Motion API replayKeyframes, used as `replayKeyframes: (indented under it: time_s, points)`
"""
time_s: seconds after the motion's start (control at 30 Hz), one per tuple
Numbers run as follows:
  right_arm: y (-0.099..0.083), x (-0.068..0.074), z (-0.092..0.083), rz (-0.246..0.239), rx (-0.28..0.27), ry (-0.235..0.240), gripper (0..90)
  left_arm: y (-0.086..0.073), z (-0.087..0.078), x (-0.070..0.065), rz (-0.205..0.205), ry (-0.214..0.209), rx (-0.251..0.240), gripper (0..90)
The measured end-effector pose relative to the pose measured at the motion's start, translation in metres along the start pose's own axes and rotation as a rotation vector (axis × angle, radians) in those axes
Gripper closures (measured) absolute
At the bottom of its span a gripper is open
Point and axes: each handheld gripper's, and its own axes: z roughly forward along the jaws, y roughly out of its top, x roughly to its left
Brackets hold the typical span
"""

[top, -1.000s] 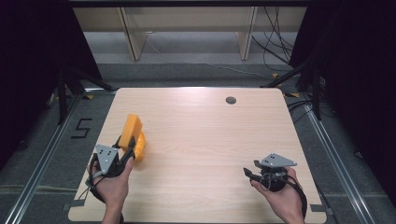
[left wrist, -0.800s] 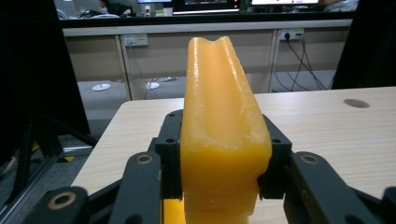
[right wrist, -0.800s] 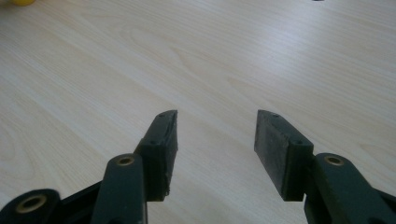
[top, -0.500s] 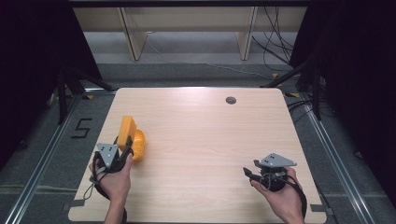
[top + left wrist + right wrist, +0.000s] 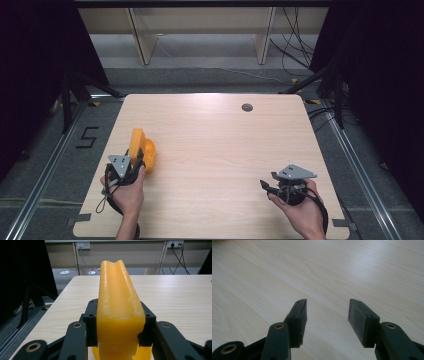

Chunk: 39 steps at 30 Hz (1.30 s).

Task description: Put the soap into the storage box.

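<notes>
A tall yellow-orange waxy block (image 5: pixel 141 147) with a grooved top stands near the table's left edge. My left gripper (image 5: pixel 136 162) is shut on it from the near side. In the left gripper view both jaws press the lower sides of the block (image 5: pixel 116 290), which rises well above the left gripper (image 5: pixel 117 323). I cannot tell whether its base touches the table. My right gripper (image 5: pixel 265 186) hovers low at the front right, pointing left. In the right gripper view the right gripper (image 5: pixel 327 315) is open with bare wood between the pads.
The light wooden table (image 5: pixel 215 140) has a small round cable hole (image 5: pixel 247 107) at the back right. Floor rails run along both sides, and shelf legs with cables stand behind the far edge.
The yellow block has turned slightly in the left gripper and now looks more upright. The left hand shifted a little; the right gripper has not moved.
</notes>
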Motion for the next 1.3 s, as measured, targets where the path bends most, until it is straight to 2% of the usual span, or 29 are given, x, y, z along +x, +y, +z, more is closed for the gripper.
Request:
replayKeyframes:
  time_s: [0.2, 0.3, 0.5, 0.67, 0.93, 0.97, 1.0, 1.03, 1.07, 1.1, 1.13, 1.2, 1.23, 1.27, 1.3]
  points:
    - [0.000, 0.000, 0.000, 0.013, -0.001, 0.008, 49.8, -0.002, 0.001, -0.002, -0.001, 0.011, 0.005, 60.3]
    - [0.000, 0.001, 0.001, -0.015, -0.017, -0.011, 49.9, -0.003, 0.002, -0.003, 0.003, 0.007, 0.010, 60.3]
    - [0.000, 0.001, 0.001, -0.017, -0.010, -0.011, 49.9, -0.006, 0.006, -0.005, 0.009, 0.004, 0.030, 60.2]
    - [-0.001, 0.002, 0.001, -0.002, -0.011, -0.014, 50.0, -0.012, 0.010, -0.006, 0.004, -0.005, 0.052, 60.1]
    - [0.000, 0.003, 0.000, 0.008, 0.002, -0.010, 50.1, -0.014, 0.011, -0.007, 0.018, -0.004, 0.055, 59.8]
    - [0.000, 0.002, 0.001, -0.024, -0.005, -0.004, 50.1, -0.012, 0.011, -0.007, 0.033, -0.010, 0.068, 59.7]
    - [0.000, 0.002, 0.001, -0.024, -0.005, -0.004, 50.1, -0.012, 0.011, -0.007, 0.033, -0.010, 0.068, 59.7]
    - [0.000, 0.002, 0.001, -0.021, -0.004, -0.004, 50.1, -0.011, 0.011, -0.007, 0.030, -0.011, 0.079, 59.7]
    - [0.000, 0.004, 0.000, 0.012, -0.001, -0.010, 50.0, -0.011, 0.011, -0.007, 0.014, -0.012, 0.087, 59.0]
    - [0.000, 0.004, 0.000, 0.012, -0.001, -0.010, 50.0, -0.009, 0.011, -0.006, 0.020, -0.021, 0.096, 59.0]
    - [0.000, 0.004, 0.001, 0.013, -0.001, -0.009, 50.0, -0.006, 0.011, -0.006, 0.032, -0.033, 0.121, 54.8]
    - [0.000, 0.004, 0.001, 0.011, -0.001, -0.009, 50.0, -0.004, 0.012, -0.007, 0.037, -0.039, 0.139, 52.8]
    - [0.000, 0.004, 0.001, 0.012, -0.001, -0.007, 50.0, -0.001, 0.012, -0.007, 0.040, -0.045, 0.154, 46.1]
    - [0.000, 0.004, 0.001, 0.012, -0.001, -0.007, 50.0, 0.000, 0.012, -0.007, 0.034, -0.048, 0.165, 46.1]
    - [0.000, 0.004, 0.000, 0.007, 0.000, -0.010, 49.9, 0.003, 0.012, -0.007, 0.038, -0.063, 0.205, 40.5]
